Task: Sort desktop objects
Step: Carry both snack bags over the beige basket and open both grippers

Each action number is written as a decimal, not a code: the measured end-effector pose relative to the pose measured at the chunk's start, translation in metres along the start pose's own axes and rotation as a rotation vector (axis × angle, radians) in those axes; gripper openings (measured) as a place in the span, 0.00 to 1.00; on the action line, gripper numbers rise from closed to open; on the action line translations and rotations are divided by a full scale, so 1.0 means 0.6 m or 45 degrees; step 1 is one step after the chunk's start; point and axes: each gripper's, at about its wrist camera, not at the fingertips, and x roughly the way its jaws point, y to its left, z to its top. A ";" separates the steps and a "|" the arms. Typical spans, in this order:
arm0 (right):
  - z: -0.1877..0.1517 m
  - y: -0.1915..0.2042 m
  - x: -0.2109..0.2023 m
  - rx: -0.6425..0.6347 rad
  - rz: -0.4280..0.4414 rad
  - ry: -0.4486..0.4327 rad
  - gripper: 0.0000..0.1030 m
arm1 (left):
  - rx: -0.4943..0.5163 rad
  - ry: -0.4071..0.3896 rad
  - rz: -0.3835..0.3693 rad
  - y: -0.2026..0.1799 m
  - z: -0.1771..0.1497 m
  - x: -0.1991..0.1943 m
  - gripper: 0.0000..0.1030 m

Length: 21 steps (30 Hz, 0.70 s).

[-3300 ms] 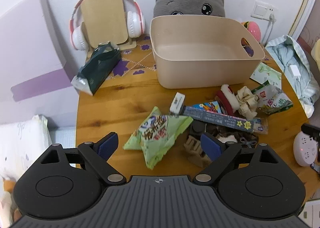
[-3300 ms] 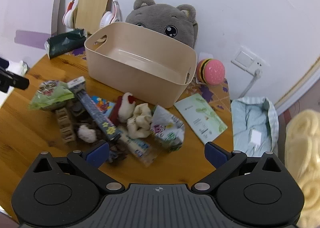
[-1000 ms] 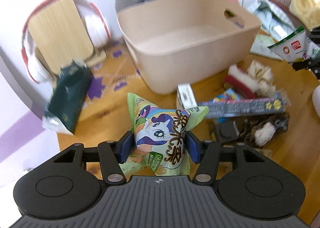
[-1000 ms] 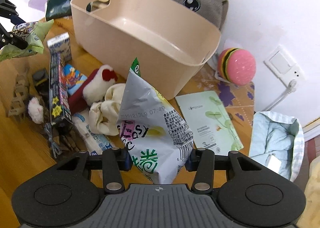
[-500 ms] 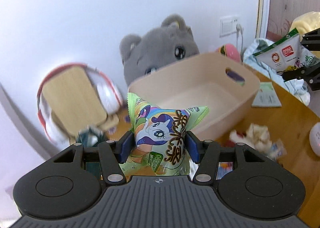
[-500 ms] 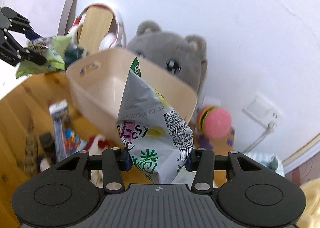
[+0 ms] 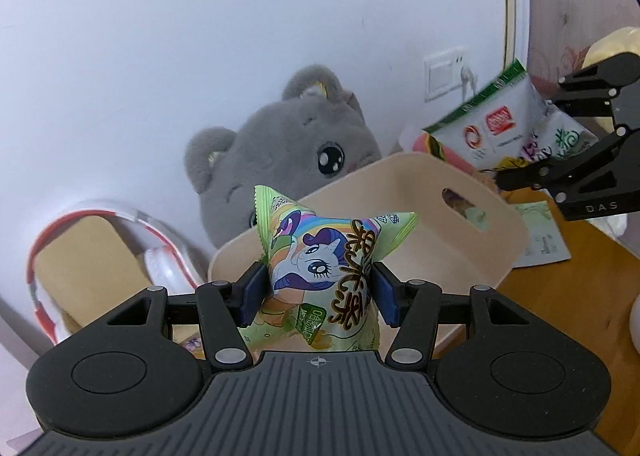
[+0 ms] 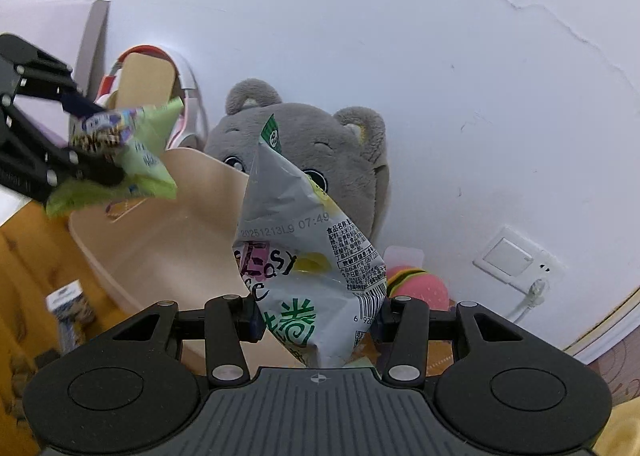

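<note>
left wrist view: my left gripper (image 7: 318,292) is clamped on a green snack bag (image 7: 324,276) printed with a cartoon pony, both blue pads (image 7: 253,294) pressed into its sides. the bag is held in the air in front of the beige bin (image 7: 404,191), whose near rim shows behind the bag. this view shows the printed front of the white snack bag (image 7: 500,127) with its red logo, held at upper right by my right gripper (image 7: 516,171), above the far right end of the bin. it also shows a handle slot in the bin's right wall, a flat green sachet (image 7: 540,238) on the wooden table (image 7: 580,288) just beside the bin, and a wall socket (image 7: 446,73) above. a grey plush toy (image 7: 280,151) sits behind the bin; red and white headphones (image 7: 132,232) hang on a wooden stand (image 7: 84,264) at left, blurred.

right wrist view: my right gripper (image 8: 318,320) is clamped on the white snack bag (image 8: 304,256), seen here from its back, with a date stamp, fine print and a barcode. the bag stands upright and hides much of the bin (image 8: 168,240) interior. only this view shows the burger-shaped toy (image 8: 416,284) on the table behind the bin's right end, and a small carton (image 8: 70,302) on the table (image 8: 24,256) at lower left. my left gripper (image 8: 96,147) appears at left with the green snack bag (image 8: 136,159), blurred, above the left end of the bin. the plush toy (image 8: 304,143) and headphones (image 8: 188,95) show behind. what lies on the bin floor cannot be told from either view.
</note>
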 end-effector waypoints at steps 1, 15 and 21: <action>0.003 -0.001 0.012 0.010 0.004 0.008 0.43 | -0.005 0.017 0.004 -0.003 0.000 0.013 0.56; -0.013 0.051 0.173 0.067 0.074 0.241 0.43 | -0.103 0.237 0.021 -0.025 -0.038 0.126 0.57; -0.020 0.063 0.204 0.057 0.063 0.308 0.43 | -0.051 0.270 0.037 -0.025 -0.048 0.138 0.55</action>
